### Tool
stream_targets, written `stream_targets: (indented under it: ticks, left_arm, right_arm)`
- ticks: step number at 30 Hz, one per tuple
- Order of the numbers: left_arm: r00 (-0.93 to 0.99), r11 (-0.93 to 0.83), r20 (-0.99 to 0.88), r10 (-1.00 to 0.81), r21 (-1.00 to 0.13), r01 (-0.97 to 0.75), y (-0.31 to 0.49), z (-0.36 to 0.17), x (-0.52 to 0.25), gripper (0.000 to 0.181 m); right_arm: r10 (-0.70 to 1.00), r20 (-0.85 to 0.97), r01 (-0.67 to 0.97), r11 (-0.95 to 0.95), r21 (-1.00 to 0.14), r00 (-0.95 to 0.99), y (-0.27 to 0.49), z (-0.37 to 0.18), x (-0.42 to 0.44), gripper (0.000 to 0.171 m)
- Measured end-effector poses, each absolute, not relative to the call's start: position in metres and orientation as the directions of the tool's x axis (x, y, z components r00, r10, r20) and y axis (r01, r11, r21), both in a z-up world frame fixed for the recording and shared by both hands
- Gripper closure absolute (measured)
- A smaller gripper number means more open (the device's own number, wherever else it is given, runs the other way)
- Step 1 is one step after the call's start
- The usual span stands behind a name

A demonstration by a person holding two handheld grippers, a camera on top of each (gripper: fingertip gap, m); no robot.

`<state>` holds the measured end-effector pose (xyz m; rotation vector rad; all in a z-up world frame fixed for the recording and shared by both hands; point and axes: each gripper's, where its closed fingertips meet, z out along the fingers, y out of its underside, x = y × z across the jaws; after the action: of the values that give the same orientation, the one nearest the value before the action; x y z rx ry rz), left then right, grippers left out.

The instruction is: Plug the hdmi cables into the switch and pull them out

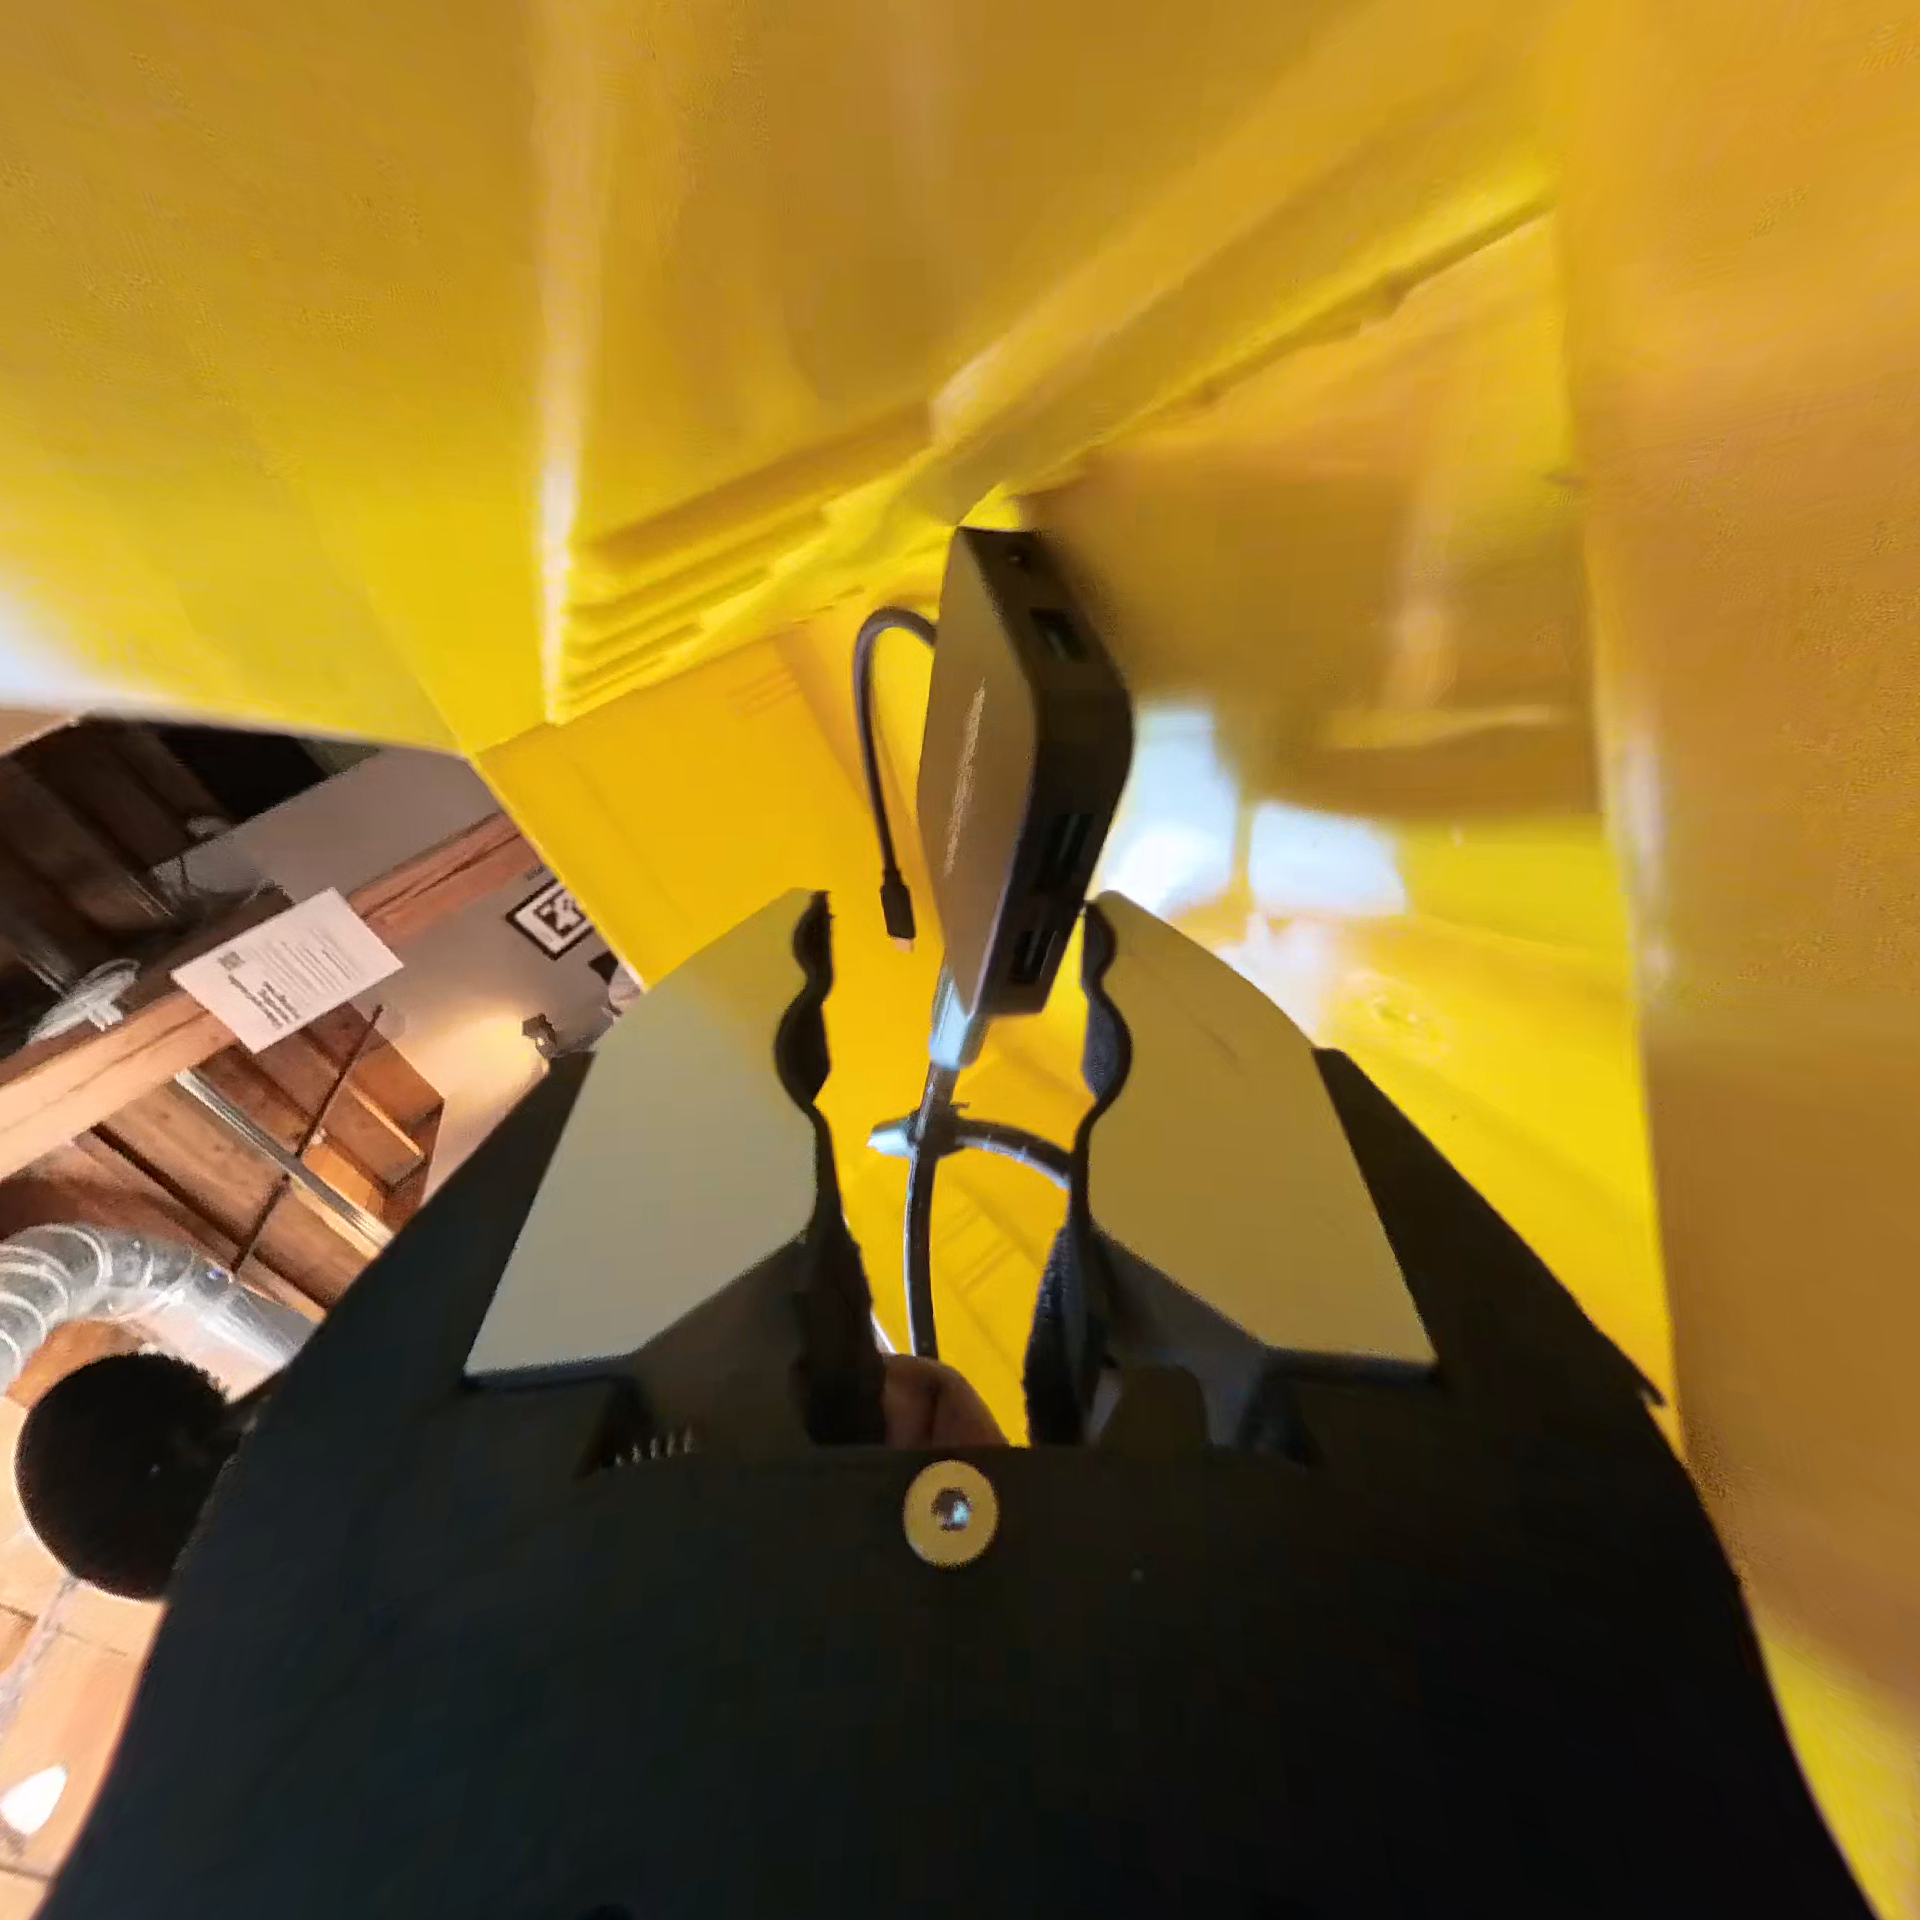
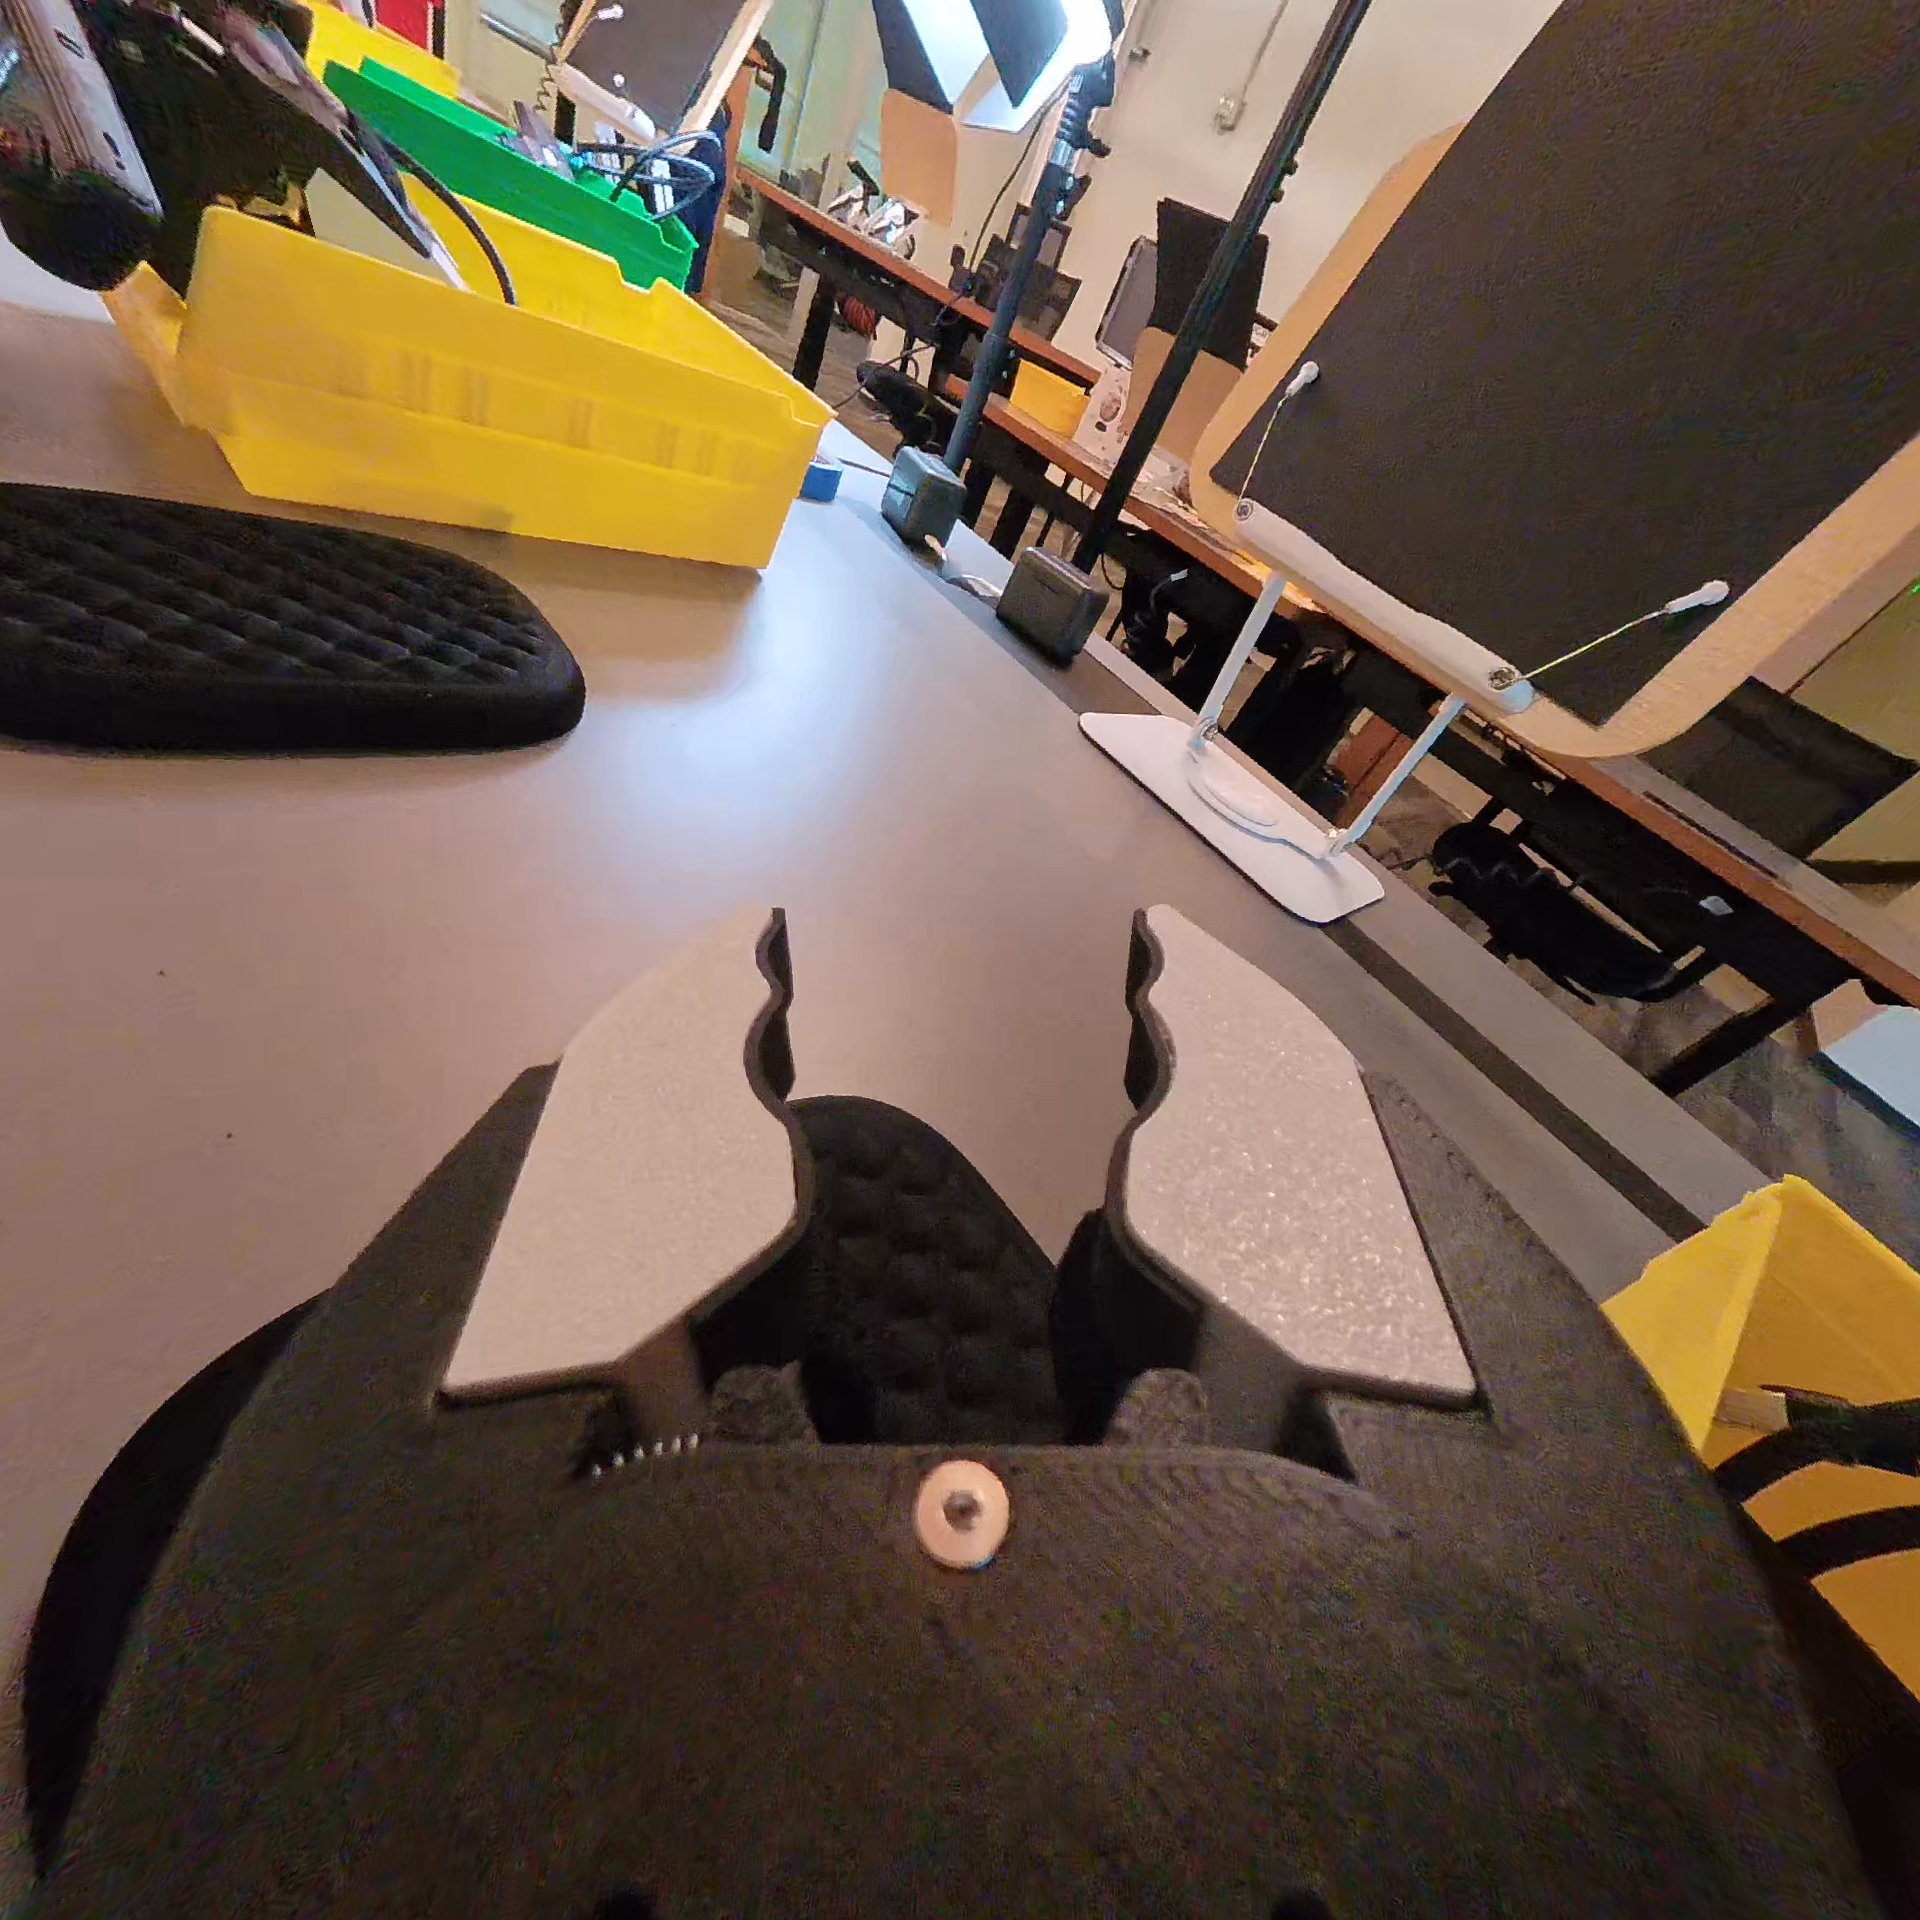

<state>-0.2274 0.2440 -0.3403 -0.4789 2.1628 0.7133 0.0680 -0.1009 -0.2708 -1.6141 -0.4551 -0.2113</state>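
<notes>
Both fingers (image 1: 800, 997) of left gripper (image 1: 956, 925) parted, switch (image 1: 1013, 769) just beyond.

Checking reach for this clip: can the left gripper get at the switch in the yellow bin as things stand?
Probably yes. The left gripper is open inside the yellow bin, and the switch sits just past its fingertips, near end between them. Only a plugged-in cable runs through the gap.

Inside the yellow bin (image 1: 1143, 260) everything smeared with motion blur, glare pooling white on its floor. Over the table (image 2: 831, 727) a studio lamp (image 2: 987, 62) shone; edges bowed, fisheye-style.
</notes>
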Motion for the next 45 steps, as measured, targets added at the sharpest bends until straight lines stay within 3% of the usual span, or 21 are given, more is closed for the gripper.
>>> stream_targets:
  ticks: [2,4,7,10,12,14,17,20,22,26,30,32,35,38,41,45]
  left_arm:
    - [-0.642,0.770,-0.764,-0.072,0.366,-0.522,0.248,-0.349,-0.226,0.161]
    - [-0.614,0.759,-0.789,-0.029,0.382,-0.527,0.252,-0.344,-0.223,0.166]
    - [-0.398,0.703,-0.914,-0.081,0.231,-0.673,0.259,-0.304,-0.224,0.167]
    - [-0.012,0.653,-0.996,-0.088,-0.048,-0.756,0.255,-0.234,-0.236,0.168]
    - [0.289,0.672,-0.951,-0.107,-0.283,-0.684,0.236,-0.184,-0.244,0.168]
    - [0.541,0.709,-0.808,-0.232,-0.522,-0.474,0.204,-0.145,-0.246,0.168]
    - [0.655,0.686,-0.550,-0.519,-0.725,-0.065,0.148,-0.112,-0.235,0.168]
    - [0.532,0.535,-0.313,-0.787,-0.775,0.336,0.094,-0.093,-0.216,0.168]
    - [0.352,0.339,-0.150,-0.924,-0.750,0.569,0.065,-0.083,-0.203,0.167]
    - [0.017,-0.048,0.093,-0.996,-0.653,0.756,0.032,-0.087,-0.173,0.168]
    - [-0.168,-0.295,0.259,-0.951,-0.597,0.747,0.012,-0.119,-0.134,0.168]
    - [-0.245,-0.409,0.347,-0.905,-0.554,0.725,0.006,-0.137,-0.117,0.168]
    - [-0.366,-0.558,0.431,-0.825,-0.521,0.645,-0.008,-0.154,-0.090,0.168]
    - [-0.374,-0.558,0.415,-0.829,-0.585,0.588,-0.030,-0.166,-0.069,0.167]
    - [-0.387,-0.547,0.388,-0.837,-0.622,0.560,-0.047,-0.171,-0.059,0.168]
    - [-0.416,-0.526,0.341,-0.843,-0.685,0.504,-0.069,-0.179,-0.048,0.168]
  right_arm:
    - [0.167,0.407,0.419,-0.044,-0.907,0.898,-0.102,-0.271,0.067,0.108]
    - [0.172,0.413,0.427,-0.052,-0.903,0.894,-0.101,-0.273,0.066,0.108]
    - [0.180,0.425,0.441,-0.056,-0.896,0.887,-0.101,-0.275,0.065,0.108]
    - [0.178,0.426,0.441,-0.052,-0.896,0.887,-0.098,-0.276,0.066,0.109]
    - [0.179,0.428,0.442,-0.045,-0.896,0.886,-0.094,-0.276,0.065,0.109]
    - [0.183,0.433,0.445,-0.031,-0.895,0.883,-0.091,-0.274,0.063,0.109]
    - [0.206,0.417,0.424,0.012,-0.905,0.885,-0.086,-0.266,0.051,0.111]
    - [0.257,0.362,0.342,0.119,-0.932,0.896,-0.087,-0.249,0.030,0.111]
    - [0.302,0.309,0.243,0.236,-0.941,0.902,-0.089,-0.229,0.012,0.110]
    - [0.332,0.232,0.037,0.501,-0.864,0.914,-0.107,-0.179,-0.014,0.111]
    - [0.281,0.304,0.040,0.672,-0.740,0.910,-0.130,-0.149,-0.045,0.140]
    - [0.255,0.377,0.104,0.693,-0.713,0.890,-0.132,-0.147,-0.066,0.141]
    - [0.156,0.481,0.316,0.578,-0.753,0.863,-0.107,-0.166,-0.078,0.139]
    - [0.034,0.555,0.482,0.455,-0.749,0.831,-0.088,-0.184,-0.069,0.137]
    - [0.086,0.574,0.522,0.324,-0.789,0.814,-0.071,-0.206,-0.066,0.131]
    - [0.104,0.582,0.538,0.282,-0.795,0.806,-0.068,-0.214,-0.063,0.142]
